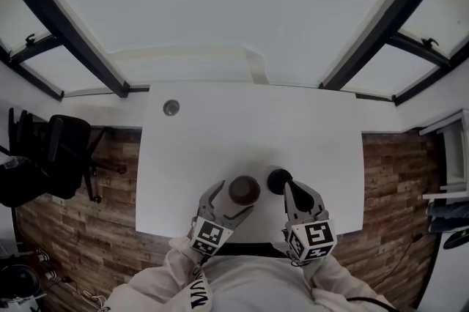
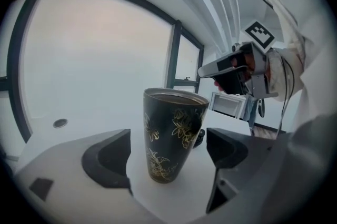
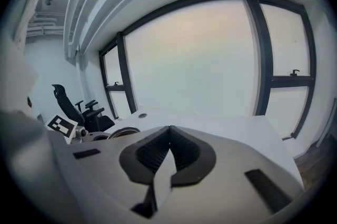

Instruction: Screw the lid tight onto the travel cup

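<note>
1. A white flat table (image 1: 220, 135) stands on a brown wood floor (image 1: 110, 230), by big windows with black frames (image 3: 210, 60). A black office chair (image 1: 62, 153) is at 9 o'clock of the table.
2. The small round black lid (image 1: 278, 179) is hard to see. In the left gripper view most of it hides behind the cup. In the head view it is only a dark blob.
3. In the right gripper view only the cup's rim peeks over the grey gripper body, at 9 o'clock.
4. The left gripper (image 2: 168, 150) is open very wide. The tall dark travel cup with gold flowers (image 2: 171, 136) stands upright between its two black pads. There is a gap on each side, so the pads do not touch it.
5. The right gripper (image 3: 169, 136) is closed tight, tip against tip, with nothing in it. It hangs in the air over the lid's side of the table.
6. The cup is near the table's 6 o'clock edge, close to the person. Its top is open, with no lid on. I cannot tell if anything is inside.
7. The lid lies on the table at 3 o'clock of the cup, just beside it.
8. A small round grey plug (image 1: 171, 108) sits in the table at 11 o'clock, well apart from the cup.
</note>
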A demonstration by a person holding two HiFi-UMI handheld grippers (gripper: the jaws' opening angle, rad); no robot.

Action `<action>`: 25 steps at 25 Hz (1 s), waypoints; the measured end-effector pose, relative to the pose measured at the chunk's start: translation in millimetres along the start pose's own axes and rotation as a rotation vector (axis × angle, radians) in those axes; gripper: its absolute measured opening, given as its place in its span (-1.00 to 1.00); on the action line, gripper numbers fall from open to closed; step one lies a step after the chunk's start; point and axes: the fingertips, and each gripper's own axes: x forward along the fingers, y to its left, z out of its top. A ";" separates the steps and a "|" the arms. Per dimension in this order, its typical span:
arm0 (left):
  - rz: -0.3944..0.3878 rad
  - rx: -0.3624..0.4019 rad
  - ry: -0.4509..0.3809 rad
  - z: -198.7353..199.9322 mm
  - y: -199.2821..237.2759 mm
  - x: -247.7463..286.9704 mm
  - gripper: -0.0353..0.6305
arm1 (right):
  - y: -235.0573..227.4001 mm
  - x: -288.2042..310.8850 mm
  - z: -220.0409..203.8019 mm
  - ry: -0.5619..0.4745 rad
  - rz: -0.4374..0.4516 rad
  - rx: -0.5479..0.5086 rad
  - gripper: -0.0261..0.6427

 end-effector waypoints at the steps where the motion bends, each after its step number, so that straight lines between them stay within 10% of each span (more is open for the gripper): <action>1: -0.004 0.005 -0.005 0.2 -0.3 3.3 0.42 | 1.1 0.9 -0.6 0.003 0.000 -0.002 -0.86; 25: -0.065 0.058 -0.106 7.1 -4.8 29.1 0.32 | -44.4 29.0 -81.1 0.298 -0.052 -0.057 -0.85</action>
